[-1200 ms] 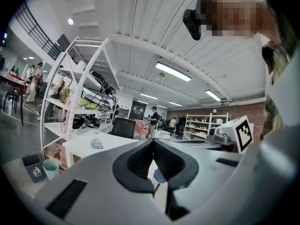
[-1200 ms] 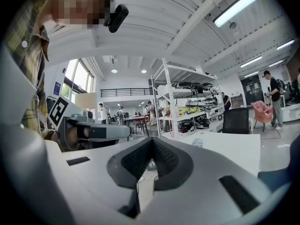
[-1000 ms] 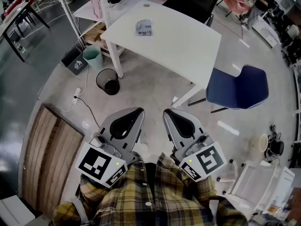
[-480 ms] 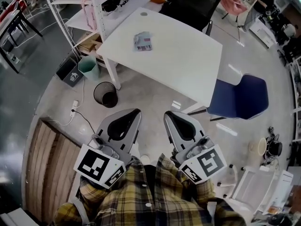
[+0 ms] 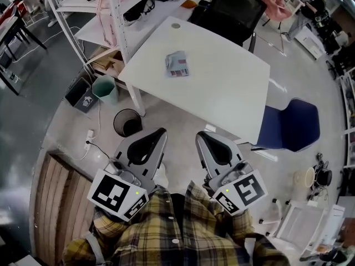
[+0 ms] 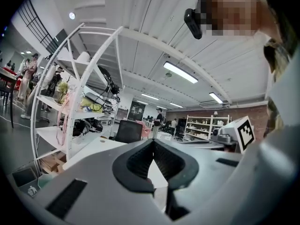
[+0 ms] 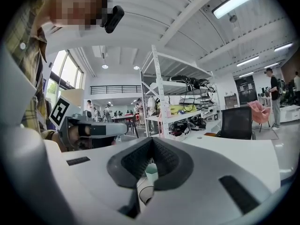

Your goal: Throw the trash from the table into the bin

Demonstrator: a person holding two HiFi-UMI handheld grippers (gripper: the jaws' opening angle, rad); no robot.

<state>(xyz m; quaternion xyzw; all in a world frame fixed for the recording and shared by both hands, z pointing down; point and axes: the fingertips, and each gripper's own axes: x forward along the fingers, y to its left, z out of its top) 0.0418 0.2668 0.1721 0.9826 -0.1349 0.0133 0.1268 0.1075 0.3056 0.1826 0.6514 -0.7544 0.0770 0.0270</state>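
Trash: a crumpled packet (image 5: 177,64) is left lying on the white worktop (image 5: 227,93), toward its far-left part in head view. It's untouched and well apart from both grippers.
Bin: a black mesh bin (image 5: 127,122) is stood upright, top open, on the floor (image 5: 183,121) just beside the worktop's near-left leg.
L gripper (image 5: 161,133): held low in front of a plaid shirt (image 5: 172,231) and pointed toward the worktop. Its fingers (image 6: 136,165) are shut tip to tip and nothing is gripped. Only the worktop's pale edge is seen thru the hollow behind the tips.
R gripper (image 5: 201,136): held beside the L one, a gap kept betw. them, and pointed the same way. Its fingers (image 7: 133,161) are closed together w/ nothing held. The teal bin and the mesh bin's rim are seen thru the hollow, far beyond on the floor and not betw. the pads.
Other bins: a small teal bin (image 5: 104,87) and a dark box (image 5: 82,96) w/ a white mark are set left of the worktop, at the rack's foot.
Chairs: a blue chair (image 5: 291,125) is placed at the worktop's right and a black chair (image 5: 238,7) at its far side.
Rack: a white shelf rack (image 5: 119,21) is stood left of the worktop, loaded w/ cables and bags.
Floor items: a power strip (image 5: 89,133) w/ cable is laid near the mesh bin, and a wooden panel (image 5: 52,195) is seen at bottom left.
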